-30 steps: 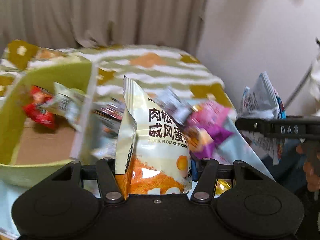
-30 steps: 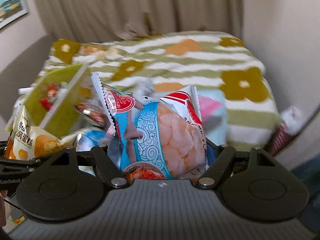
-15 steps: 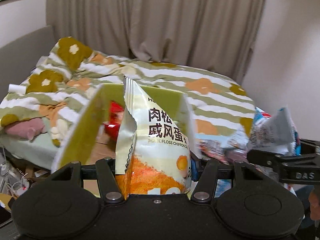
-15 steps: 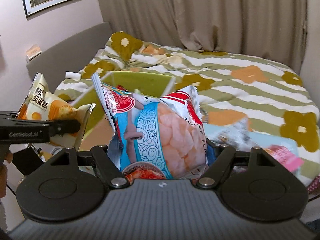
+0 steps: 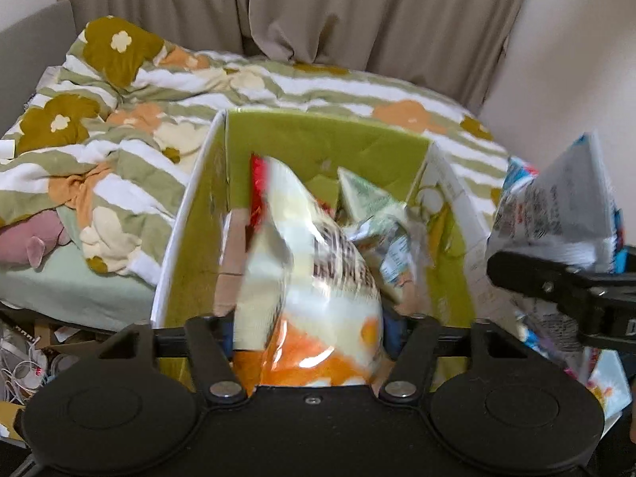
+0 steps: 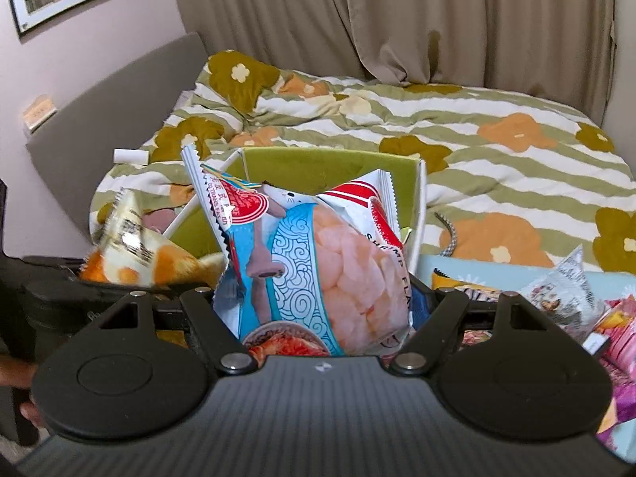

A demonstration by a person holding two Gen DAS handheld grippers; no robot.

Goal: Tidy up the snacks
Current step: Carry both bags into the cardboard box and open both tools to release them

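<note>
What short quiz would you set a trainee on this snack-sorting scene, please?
1. True or false: the right tongs grip a shrimp snack bag.
2. The inside walls of the box are: A green, B red, C blue.
3. Short answer: what hangs behind the bed?

Key: 1 true; 2 A; 3 a curtain.

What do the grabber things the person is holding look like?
Both are black plastic. The left gripper has two round discs on a smooth body and silver screws. The right gripper looks alike, but its body is ribbed dark grey.
</note>
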